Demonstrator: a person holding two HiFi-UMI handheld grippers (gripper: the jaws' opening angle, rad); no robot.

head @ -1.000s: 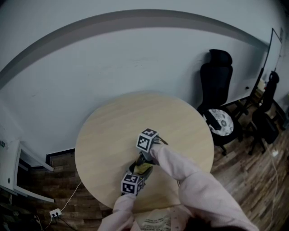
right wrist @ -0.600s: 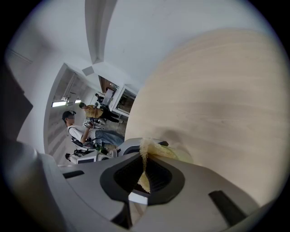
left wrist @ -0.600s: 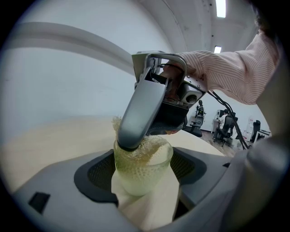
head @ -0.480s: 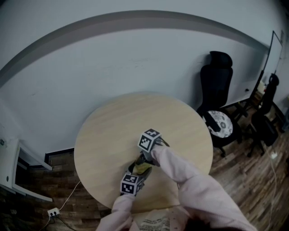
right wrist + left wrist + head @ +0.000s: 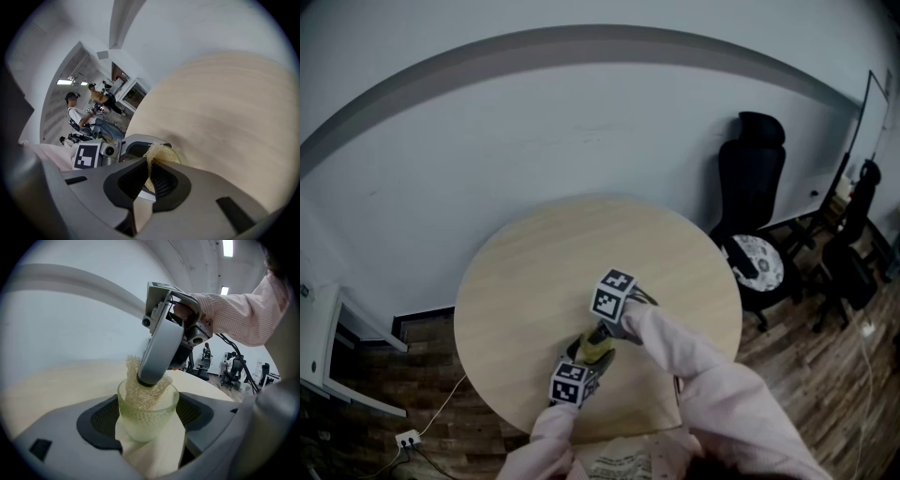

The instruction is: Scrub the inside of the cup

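Now, the left tongs stand wide with both pads pressed on the pale green translucent cup, which sits upright right between those jaws. The right tongs are pinched together on a yellowish mesh scrubber, pushed down into the cup's mouth from above. The danger looks close in: a hard sideways scrub could twist the smooth cup in the pads or lever it out of the grip. A scrubber bunched at the rim may also snag and pull free of the right jaws. Below both tongs lies the round wooden table, so a slipped cup would likely tip and roll toward its edge.
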